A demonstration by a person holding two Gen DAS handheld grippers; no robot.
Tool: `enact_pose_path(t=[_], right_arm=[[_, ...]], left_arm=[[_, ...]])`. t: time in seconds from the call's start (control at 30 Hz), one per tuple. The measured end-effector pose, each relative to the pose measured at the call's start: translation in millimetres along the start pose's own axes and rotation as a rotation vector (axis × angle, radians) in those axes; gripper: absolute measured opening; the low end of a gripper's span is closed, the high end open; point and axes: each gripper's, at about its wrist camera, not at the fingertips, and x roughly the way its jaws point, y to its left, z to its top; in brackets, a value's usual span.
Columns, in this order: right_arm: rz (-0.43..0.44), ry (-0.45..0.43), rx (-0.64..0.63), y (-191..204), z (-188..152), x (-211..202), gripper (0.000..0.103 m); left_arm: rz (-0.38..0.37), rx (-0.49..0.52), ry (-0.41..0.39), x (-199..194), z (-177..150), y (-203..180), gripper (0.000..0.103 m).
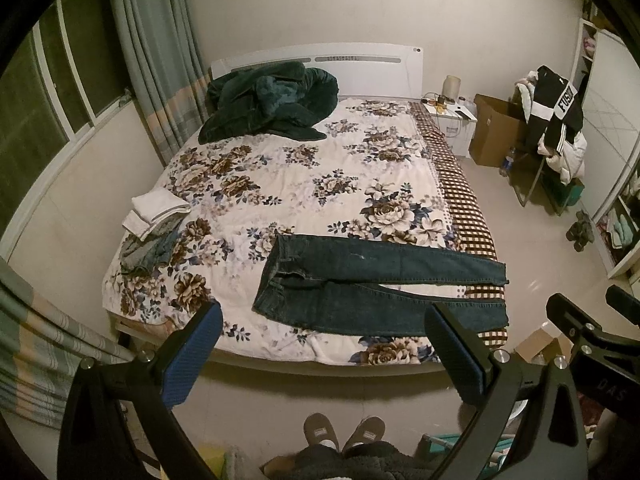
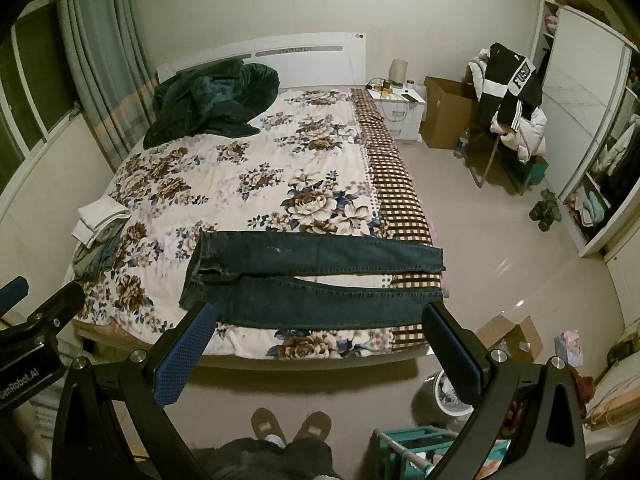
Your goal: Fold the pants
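Observation:
Dark blue jeans (image 1: 372,284) lie flat across the foot of the bed (image 1: 288,168), waist to the left, both legs stretched right, slightly apart. They also show in the right wrist view (image 2: 316,276). My left gripper (image 1: 324,320) is open and empty, held back from the bed's foot, above the jeans' near leg in the image. My right gripper (image 2: 320,316) is open and empty in the same stance. The right gripper's body shows at the left view's right edge (image 1: 592,336).
A pile of folded clothes (image 1: 154,220) lies at the bed's left edge. A dark green blanket (image 1: 272,100) is heaped by the headboard. A nightstand (image 1: 456,120), cardboard box (image 1: 496,128) and clothes-laden chair (image 1: 556,128) stand right. My slippered feet (image 1: 344,432) stand on the floor.

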Motion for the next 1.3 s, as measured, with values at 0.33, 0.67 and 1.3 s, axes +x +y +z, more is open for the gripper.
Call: enact_pose_path(t=[0.33,0.67,1.3], right_arm=[[0.028,0.037,0.054,-63,10,78,0.103],[-0.08,0.135,0.126,-91,66,243,0.103],[-0.191,0.515,0.476,-142,133,657,0.103]], left_arm=[[0.094,-0.052,-0.019,66,9,-17,0.103],[0.189,-0.094,0.097,209,35,-30,0.103],[0.168,-0.109,0.525,560,100,-32,0.103]])
